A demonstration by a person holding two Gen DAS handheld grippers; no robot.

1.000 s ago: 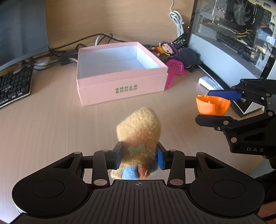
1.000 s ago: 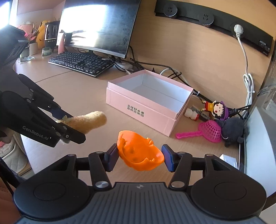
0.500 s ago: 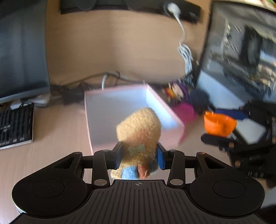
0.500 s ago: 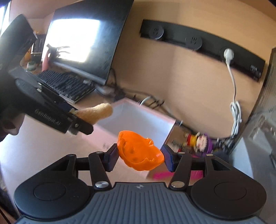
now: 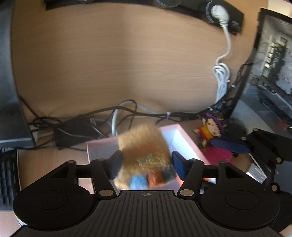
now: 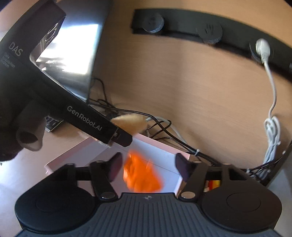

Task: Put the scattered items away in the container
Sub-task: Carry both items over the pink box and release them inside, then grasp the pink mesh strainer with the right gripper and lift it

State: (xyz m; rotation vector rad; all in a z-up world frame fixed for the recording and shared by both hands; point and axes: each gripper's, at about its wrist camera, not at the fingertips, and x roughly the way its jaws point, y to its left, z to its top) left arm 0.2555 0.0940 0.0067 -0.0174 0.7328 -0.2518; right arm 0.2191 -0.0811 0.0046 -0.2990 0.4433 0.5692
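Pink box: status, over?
Both grippers opening over box. Left releasing plush; right dropping orange piece. Nothing blocking.

**Two wrist cameras, tilted down at one box**

The left view looks forward past its own jaws, angled down, close above the pink box (image 5: pixel 179 135), facing the wooden wall (image 5: pixel 118 60). The other gripper (image 5: pixel 237 145) enters at 3 o'clock. The right view sits just as near, also facing the wall (image 6: pixel 182 87), with the box (image 6: pixel 158 151) below centre and the left gripper (image 6: pixel 116 135) crossing from 10 o'clock. Both views share the box, the cables (image 5: pixel 127 109) behind it and the white plug (image 5: pixel 220 12) at 1 o'clock.
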